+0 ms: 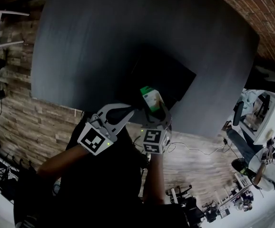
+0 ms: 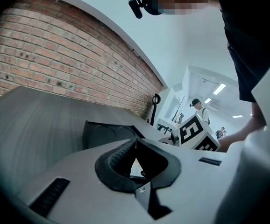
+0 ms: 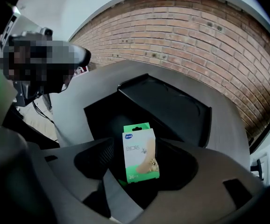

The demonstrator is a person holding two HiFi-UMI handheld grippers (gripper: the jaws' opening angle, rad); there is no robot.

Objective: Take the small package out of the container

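Note:
The small green and white package (image 3: 140, 154) stands upright between the jaws of my right gripper (image 3: 142, 144). The jaws are wider than the package, and a gap shows between the ribbed left pad (image 3: 106, 154) and the package's side. In the head view the package (image 1: 151, 98) sits at the tip of my right gripper (image 1: 153, 105), over the near corner of the black container (image 1: 173, 77). That container (image 3: 172, 107) lies open on the dark grey table (image 1: 94, 42). My left gripper (image 1: 123, 115) hovers just left of the right one, its jaw tips meeting (image 2: 135, 143), with nothing held.
A brick wall (image 3: 195, 36) runs behind the table. The table's near edge (image 1: 80, 106) is close to both grippers. Wood-plank floor (image 1: 28, 122) lies below it, with a cable (image 1: 194, 149). Desks and people (image 1: 263, 141) are off to the right.

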